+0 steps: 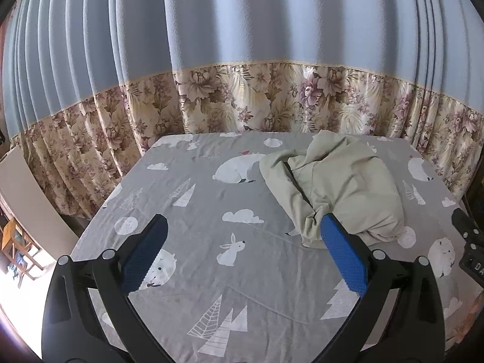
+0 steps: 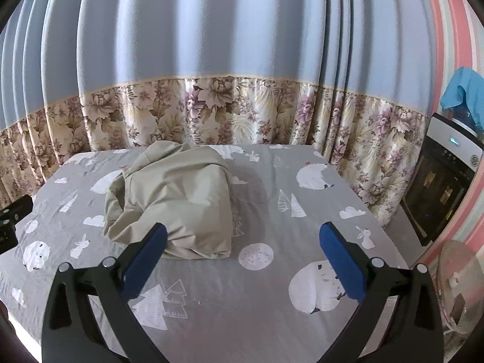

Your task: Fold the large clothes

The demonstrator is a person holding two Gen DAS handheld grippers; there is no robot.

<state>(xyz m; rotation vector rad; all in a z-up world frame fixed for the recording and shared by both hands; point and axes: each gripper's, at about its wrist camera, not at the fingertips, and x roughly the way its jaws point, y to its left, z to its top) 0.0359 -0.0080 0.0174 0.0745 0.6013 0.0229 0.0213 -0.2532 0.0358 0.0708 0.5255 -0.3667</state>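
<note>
A pale green garment (image 1: 335,187) lies crumpled in a heap on the grey animal-print sheet (image 1: 211,211). In the left wrist view it sits ahead and to the right. In the right wrist view the garment (image 2: 178,193) sits ahead and to the left. My left gripper (image 1: 243,236) is open and empty above the sheet, its right finger just in front of the garment's near edge. My right gripper (image 2: 243,239) is open and empty, its left finger in front of the garment's near fold. The right gripper's body shows at the left wrist view's right edge (image 1: 467,236).
A blue curtain with a floral lower band (image 1: 242,103) hangs behind the bed. A black and white appliance (image 2: 441,181) with a blue cloth (image 2: 462,90) on top stands right of the bed, with a fan (image 2: 459,284) nearer. Wooden furniture (image 1: 15,242) is at left.
</note>
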